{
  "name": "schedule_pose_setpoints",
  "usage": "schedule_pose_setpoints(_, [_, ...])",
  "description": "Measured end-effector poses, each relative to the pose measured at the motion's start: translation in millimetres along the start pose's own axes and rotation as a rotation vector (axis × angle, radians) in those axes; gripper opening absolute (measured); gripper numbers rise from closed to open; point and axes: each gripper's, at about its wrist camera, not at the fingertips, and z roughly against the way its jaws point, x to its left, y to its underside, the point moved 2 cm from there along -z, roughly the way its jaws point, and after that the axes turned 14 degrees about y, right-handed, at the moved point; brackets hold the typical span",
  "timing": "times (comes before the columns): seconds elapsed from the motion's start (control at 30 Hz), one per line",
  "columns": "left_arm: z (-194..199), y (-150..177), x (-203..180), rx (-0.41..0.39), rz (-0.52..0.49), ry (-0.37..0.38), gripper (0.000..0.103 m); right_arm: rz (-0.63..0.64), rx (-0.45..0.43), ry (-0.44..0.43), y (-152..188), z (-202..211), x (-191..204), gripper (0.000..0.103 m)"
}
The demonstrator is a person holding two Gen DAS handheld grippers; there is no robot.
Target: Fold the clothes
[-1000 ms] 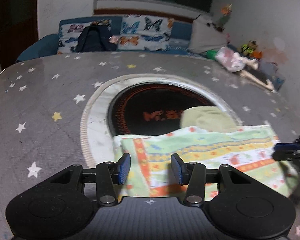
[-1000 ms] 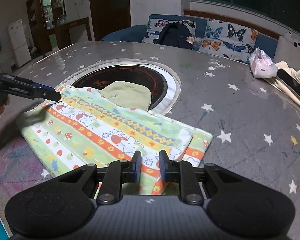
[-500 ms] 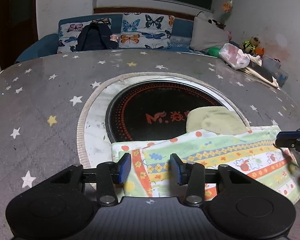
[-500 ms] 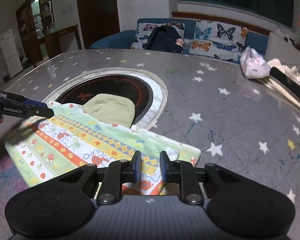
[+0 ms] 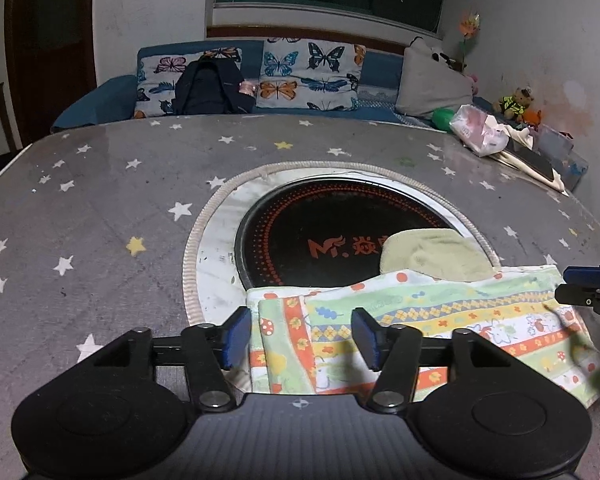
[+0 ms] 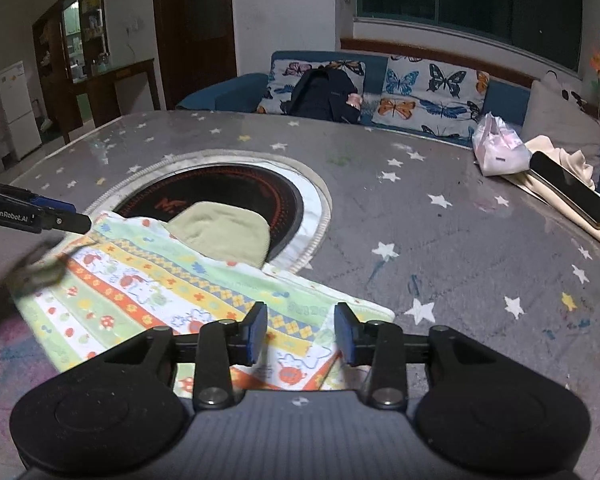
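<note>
Two grippers sit over the near edge of the star-printed table [image 5: 100, 200]. We see the left gripper [image 5: 298, 338] with its blue-padded fingers [image 5: 236, 334] spread apart, straddling the left end of the patterned cloth [image 5: 440, 316] without closing on it. We see the right gripper [image 6: 300, 332] likewise spread, its fingers [image 6: 258, 330] set either side of the cloth's near right corner, nothing clamped between them.

The patterned cloth [image 6: 152, 280] lies flat and folded along the near edge of the table, a lapped layer showing at its left end in the left wrist view. Its far edge overlaps the round black hotplate [image 5: 332, 224] set in the table's centre. A pale green garment [image 5: 432, 254] lies on the hotplate, its near part tucked under the cloth.

At the far right corner of the table we note a white plastic bag [image 6: 498, 146], a dark phone [image 6: 568, 188] on cream fabric, and behind the table a butterfly-print sofa [image 5: 300, 76].
</note>
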Motion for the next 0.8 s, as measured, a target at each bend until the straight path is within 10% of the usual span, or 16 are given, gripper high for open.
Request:
schedule_pose_setpoints(0.53, [25.4,16.9,-6.3,-0.032,0.032,-0.044,0.094,-0.001,-0.11,-0.003,9.3,42.6,31.9,0.103])
schedule_pose_setpoints(0.8, [33.3,25.6,-12.5,-0.043,0.047,-0.042,0.103,0.038,-0.177,0.019,12.5,57.1,54.2,0.103])
